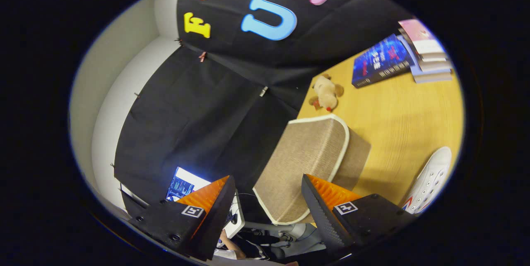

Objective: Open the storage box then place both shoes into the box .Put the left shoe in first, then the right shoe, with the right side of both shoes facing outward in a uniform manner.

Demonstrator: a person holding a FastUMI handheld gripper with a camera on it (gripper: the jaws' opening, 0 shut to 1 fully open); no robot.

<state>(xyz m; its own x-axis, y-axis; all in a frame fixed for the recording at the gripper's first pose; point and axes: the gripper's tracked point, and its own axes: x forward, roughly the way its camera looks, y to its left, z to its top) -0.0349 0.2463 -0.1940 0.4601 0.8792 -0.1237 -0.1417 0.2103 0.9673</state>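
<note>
The view is rolled sideways. A brown woven storage box (306, 162) with a cream-edged lid stands on the wooden table (397, 121), lid shut, just ahead of my fingers. My gripper (267, 200) is open, and the lid's near edge shows in the gap between the fingers without touching them. A white lace-up shoe (430, 181) lies on the table beside the box, beyond the right finger. A second shoe cannot be made out.
A small plush toy (326, 92) lies on the table past the box. A stack of books (397, 57) sits at the far end. A lit screen (182, 183) and a person's legs (265, 243) show off the table's edge, behind the fingers.
</note>
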